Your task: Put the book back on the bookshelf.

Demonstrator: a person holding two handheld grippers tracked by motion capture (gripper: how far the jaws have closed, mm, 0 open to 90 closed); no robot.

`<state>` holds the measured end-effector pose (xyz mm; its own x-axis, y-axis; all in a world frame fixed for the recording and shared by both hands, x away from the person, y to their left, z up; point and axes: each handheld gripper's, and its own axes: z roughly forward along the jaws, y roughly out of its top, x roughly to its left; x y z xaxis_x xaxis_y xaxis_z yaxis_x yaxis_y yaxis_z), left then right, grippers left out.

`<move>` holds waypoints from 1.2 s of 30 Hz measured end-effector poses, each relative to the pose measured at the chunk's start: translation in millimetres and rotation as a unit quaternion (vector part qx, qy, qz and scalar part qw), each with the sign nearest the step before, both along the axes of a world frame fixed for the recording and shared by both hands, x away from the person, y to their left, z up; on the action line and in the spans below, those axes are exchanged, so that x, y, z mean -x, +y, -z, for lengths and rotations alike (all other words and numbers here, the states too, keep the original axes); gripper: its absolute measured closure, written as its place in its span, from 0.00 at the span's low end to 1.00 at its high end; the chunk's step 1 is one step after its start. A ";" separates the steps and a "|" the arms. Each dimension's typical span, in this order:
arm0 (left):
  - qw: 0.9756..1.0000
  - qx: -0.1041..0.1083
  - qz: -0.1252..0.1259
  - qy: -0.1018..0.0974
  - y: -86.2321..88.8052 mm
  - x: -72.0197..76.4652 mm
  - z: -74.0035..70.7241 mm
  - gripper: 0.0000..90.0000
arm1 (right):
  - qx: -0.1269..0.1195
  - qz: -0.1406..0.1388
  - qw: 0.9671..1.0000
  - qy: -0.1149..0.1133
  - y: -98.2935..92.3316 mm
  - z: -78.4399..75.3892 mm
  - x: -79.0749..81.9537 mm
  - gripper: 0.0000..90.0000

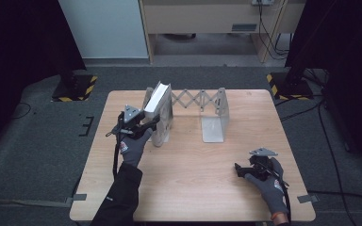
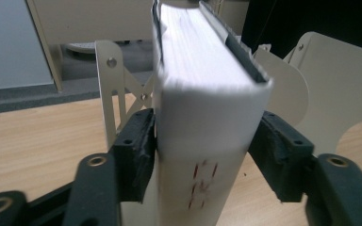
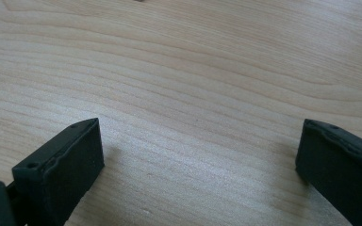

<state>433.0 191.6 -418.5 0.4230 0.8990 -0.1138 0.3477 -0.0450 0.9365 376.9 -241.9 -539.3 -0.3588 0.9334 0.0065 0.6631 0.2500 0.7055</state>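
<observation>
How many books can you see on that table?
1. A thick white book with a grey cover stands at the left end of the cream metal expanding bookend rack, clamped in the left gripper. None looks hidden.

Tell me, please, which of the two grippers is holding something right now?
The left gripper: its jaws are clamped on the white book by the expandable bookend rack. The right gripper stands open over bare table.

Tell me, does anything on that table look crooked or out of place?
Only the white book: it leans instead of standing straight at the left end of the folding book rack, pinched by the left gripper. The right gripper rests open on bare table.
</observation>
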 end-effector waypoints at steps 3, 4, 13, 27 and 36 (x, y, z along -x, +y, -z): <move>1.000 -0.004 -0.007 -0.003 -3.4 0.4 0.2 0.53 | 0.000 0.000 1.000 0.000 0.0 0.0 0.0 0.02; 1.000 -0.004 -0.009 -0.003 -5.0 0.1 0.0 0.53 | 0.000 0.000 1.000 0.000 0.0 0.0 0.0 0.02; 1.000 0.015 0.006 -0.009 -14.6 -1.8 8.2 0.48 | 0.000 0.000 1.000 0.000 0.0 0.0 0.0 0.02; 1.000 0.006 0.010 0.008 -29.0 -4.6 17.6 0.45 | 0.001 0.000 1.000 0.000 0.1 0.0 0.0 0.02; 1.000 0.016 0.007 0.003 -33.8 -10.8 20.6 0.42 | 0.001 0.000 1.000 0.000 0.1 0.0 0.0 0.02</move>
